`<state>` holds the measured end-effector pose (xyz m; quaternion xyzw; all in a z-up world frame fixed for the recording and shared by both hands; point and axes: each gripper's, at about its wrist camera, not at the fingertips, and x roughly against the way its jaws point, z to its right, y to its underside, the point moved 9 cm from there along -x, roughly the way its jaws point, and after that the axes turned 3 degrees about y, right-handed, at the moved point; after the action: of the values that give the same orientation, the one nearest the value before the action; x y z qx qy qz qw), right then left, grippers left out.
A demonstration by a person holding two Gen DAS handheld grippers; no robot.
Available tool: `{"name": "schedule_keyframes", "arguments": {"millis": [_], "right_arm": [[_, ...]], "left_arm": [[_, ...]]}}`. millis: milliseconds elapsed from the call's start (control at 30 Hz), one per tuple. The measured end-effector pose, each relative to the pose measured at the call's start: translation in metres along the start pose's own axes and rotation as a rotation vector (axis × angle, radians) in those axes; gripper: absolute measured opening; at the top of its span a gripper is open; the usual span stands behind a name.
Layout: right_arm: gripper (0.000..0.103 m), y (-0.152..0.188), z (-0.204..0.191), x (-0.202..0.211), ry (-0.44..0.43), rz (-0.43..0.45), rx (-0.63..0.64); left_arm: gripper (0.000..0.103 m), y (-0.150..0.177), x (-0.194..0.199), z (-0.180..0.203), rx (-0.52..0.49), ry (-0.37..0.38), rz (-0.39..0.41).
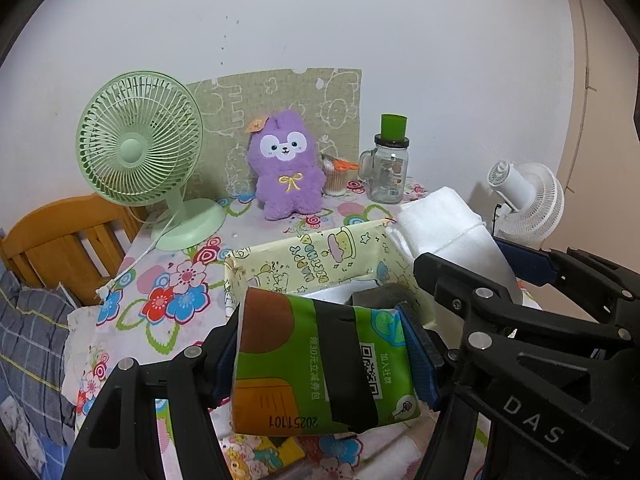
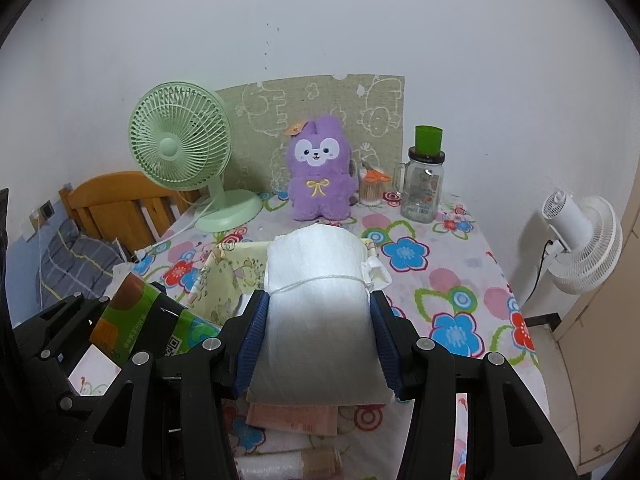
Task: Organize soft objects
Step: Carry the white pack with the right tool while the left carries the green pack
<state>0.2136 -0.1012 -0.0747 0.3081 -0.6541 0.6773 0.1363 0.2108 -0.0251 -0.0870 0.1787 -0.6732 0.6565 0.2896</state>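
My left gripper is shut on a green tissue pack with a black band, held above the near edge of a cream cartoon-print fabric basket. The pack also shows in the right wrist view. My right gripper is shut on a white rolled foam bundle tied with string, held over the basket; the bundle also shows in the left wrist view. A purple plush toy sits upright at the back of the table.
A green desk fan stands back left, its cord trailing over the floral tablecloth. A glass jar with green cap and a cotton swab tub stand back right. A white fan is off the table's right edge. A wooden headboard is left.
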Motion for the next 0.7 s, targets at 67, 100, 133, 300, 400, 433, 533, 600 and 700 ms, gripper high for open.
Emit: {"name": "schedule_keyframes", "arguments": {"millis": [67, 100, 133, 300, 400, 433, 533, 600, 700], "right_arm": [[0.054, -0.002, 0.000, -0.005, 0.000, -0.005, 0.002], [0.054, -0.003, 0.000, -0.007, -0.001, -0.005, 0.004], [0.054, -0.005, 0.000, -0.010, -0.001, -0.008, 0.007], [0.054, -0.009, 0.002, -0.022, -0.009, -0.018, 0.012], [0.054, -0.010, 0.003, -0.031, -0.008, -0.027, 0.009], [0.054, -0.010, 0.004, -0.033, -0.008, -0.030, 0.009], [0.054, -0.011, 0.005, -0.041, -0.005, -0.039, 0.009], [0.054, -0.011, 0.006, -0.047, -0.006, -0.047, 0.011], [0.054, -0.009, 0.006, -0.056, -0.015, -0.065, 0.007]], "left_arm": [[0.071, -0.001, -0.004, 0.000, -0.001, 0.004, -0.006], [0.071, -0.001, -0.006, -0.001, -0.002, 0.004, -0.008], [0.071, -0.002, -0.008, -0.001, -0.003, 0.003, -0.009], [0.071, -0.006, -0.022, -0.004, 0.003, 0.004, -0.025], [0.071, -0.007, -0.031, -0.005, 0.010, 0.005, -0.036], [0.071, -0.008, -0.033, -0.006, 0.012, 0.006, -0.038], [0.071, -0.007, -0.043, -0.008, 0.019, 0.009, -0.054], [0.071, -0.007, -0.049, -0.010, 0.021, 0.013, -0.065], [0.071, -0.005, -0.059, -0.013, 0.030, 0.018, -0.082]]}}
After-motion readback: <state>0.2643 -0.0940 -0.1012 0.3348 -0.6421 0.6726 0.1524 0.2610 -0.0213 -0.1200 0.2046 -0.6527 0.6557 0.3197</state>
